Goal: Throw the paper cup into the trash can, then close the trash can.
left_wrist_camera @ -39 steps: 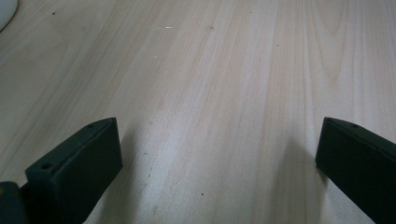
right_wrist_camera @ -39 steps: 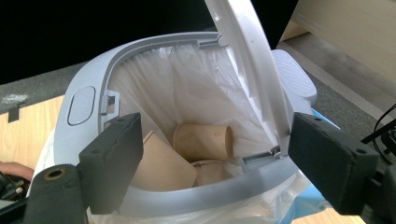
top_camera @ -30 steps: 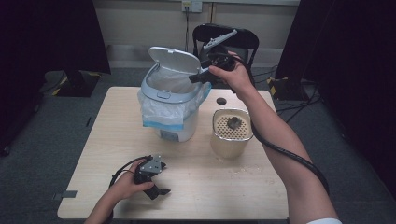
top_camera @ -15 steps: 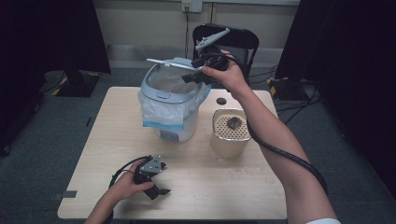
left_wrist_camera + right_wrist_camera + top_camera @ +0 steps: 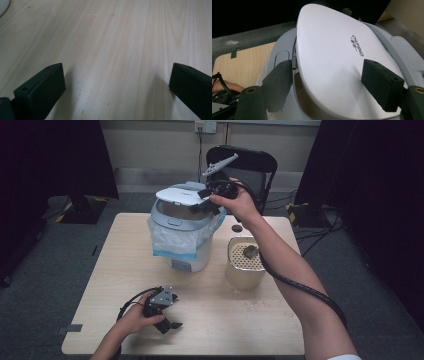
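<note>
Right fingers: the right gripper (image 5: 210, 202) has its two black pads either side of the white lid (image 5: 332, 62), one below the lid's edge and one over its top face; the jaws have just been closing, and whether the pads press on the lid cannot be told.
Lid: hinged flap of the small white bin (image 5: 186, 232), now almost flat over the opening, a dark gap showing under its near edge in the right gripper view.
Bin: stands at the far middle of the table (image 5: 215, 330), a clear bag liner (image 5: 172, 242) with a blue hem folded out over its rim.
Left fingers: the left gripper (image 5: 167, 317) has its pads wide apart with bare wood between them.
Left hand: the hand (image 5: 135, 317) rests on the table's near left edge, well apart from the bin.
Neighbours: a beige perforated canister (image 5: 245, 262) stands just right of the bin; a small dark disc (image 5: 236, 228) lies on the table beyond it.
Beyond: a black chair (image 5: 250, 167) behind the table's far edge.
</note>
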A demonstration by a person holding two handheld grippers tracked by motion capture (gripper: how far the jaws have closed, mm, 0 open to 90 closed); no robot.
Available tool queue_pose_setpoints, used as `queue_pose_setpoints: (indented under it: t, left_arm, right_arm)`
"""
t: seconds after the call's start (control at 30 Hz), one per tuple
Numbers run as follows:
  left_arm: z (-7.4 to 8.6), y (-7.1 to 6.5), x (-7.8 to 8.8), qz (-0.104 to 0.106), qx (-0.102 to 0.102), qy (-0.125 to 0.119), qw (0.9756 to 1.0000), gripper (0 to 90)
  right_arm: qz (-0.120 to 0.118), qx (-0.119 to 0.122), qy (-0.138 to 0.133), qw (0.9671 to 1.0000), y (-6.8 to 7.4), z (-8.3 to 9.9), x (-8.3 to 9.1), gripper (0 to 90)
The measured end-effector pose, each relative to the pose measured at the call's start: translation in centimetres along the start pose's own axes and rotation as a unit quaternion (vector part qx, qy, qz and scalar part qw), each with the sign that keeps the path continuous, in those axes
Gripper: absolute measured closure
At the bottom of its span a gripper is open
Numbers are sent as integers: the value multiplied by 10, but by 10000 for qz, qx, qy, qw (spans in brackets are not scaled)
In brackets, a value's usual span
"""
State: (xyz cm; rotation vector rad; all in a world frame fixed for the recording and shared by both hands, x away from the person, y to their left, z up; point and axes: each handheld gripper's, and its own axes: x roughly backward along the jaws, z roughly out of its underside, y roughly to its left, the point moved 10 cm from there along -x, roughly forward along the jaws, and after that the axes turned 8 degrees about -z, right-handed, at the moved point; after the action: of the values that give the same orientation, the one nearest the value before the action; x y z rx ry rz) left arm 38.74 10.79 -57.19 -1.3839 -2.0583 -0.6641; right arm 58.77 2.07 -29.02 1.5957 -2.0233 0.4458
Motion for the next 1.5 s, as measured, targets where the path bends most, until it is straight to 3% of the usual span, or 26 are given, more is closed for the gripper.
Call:
queue_pose_setpoints:
  t: [0.87,1.03,1.33,1.5]
  left_arm:
    - [0,0,0,-5,-12,8,10000,0]
    - [0,0,0,-3,-14,10,10000,0]
    - [0,0,0,-3,-15,10,10000,0]
    - [0,0,0,-3,-15,12,10000,0]
  right_arm:
    - [-198,-131,22,9997,1,5,-11,294]
    - [-305,-202,36,9993,3,5,-16,365]
    - [-199,-208,48,9996,-2,7,-20,442]
    - [-67,-75,79,9999,-5,7,-22,443]
